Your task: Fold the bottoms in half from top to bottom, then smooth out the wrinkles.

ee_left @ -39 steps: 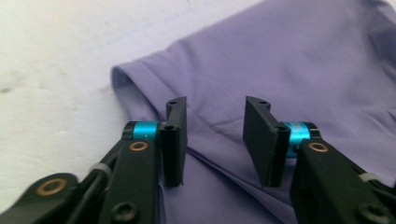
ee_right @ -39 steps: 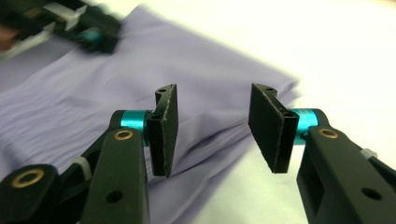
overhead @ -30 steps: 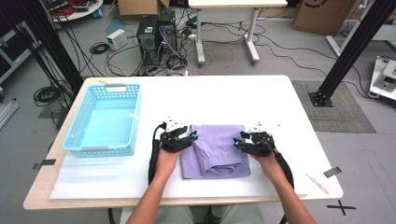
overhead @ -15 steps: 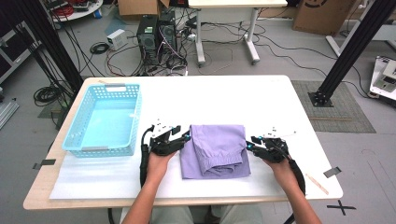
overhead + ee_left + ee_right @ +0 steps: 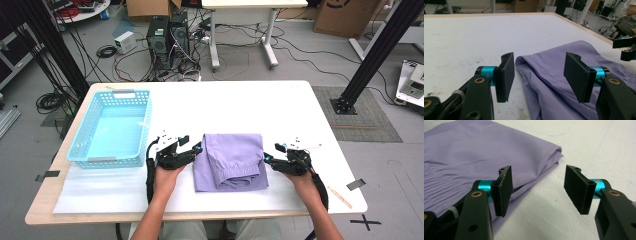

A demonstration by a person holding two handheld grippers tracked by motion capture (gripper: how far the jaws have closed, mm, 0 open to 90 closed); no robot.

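Left gripper (image 5: pixel 196 148) sits at the left edge of the folded purple shorts (image 5: pixel 231 161), jaws spread w/ nothing pinched — in the left gripper view the pads (image 5: pixel 505 75) straddle the cloth's near fold, one over bare table (image 5: pixel 250 105), the other above the fabric, not pressing. Its jaws have just been opening; cloth lies below/between them but isn't clamped. Right gripper (image 5: pixel 267 159) mirrors it at the right edge, also wide apart and empty; jaws have just been opening too, and in the right gripper view the stacked layers of the fold run under the left pad while the other hangs over table.

Shorts lie flat near the front-middle of the table, folded into a rough rectangle, elastic waistband toward the person. Blue basket (image 5: pixel 111 129) stands to the left, apart from the cloth, nothing in it that I can see.

Step, as I read it: a fold looks finished and both grippers have let go, one at each side — either another fold or a move into the basket comes next. Either way the next move calls for a fresh pinch: jaws low enough to catch all layers at the edge, both sides closing together, else the stack slides apart. If it's the basket, lift level and carry left w/o letting the fold open
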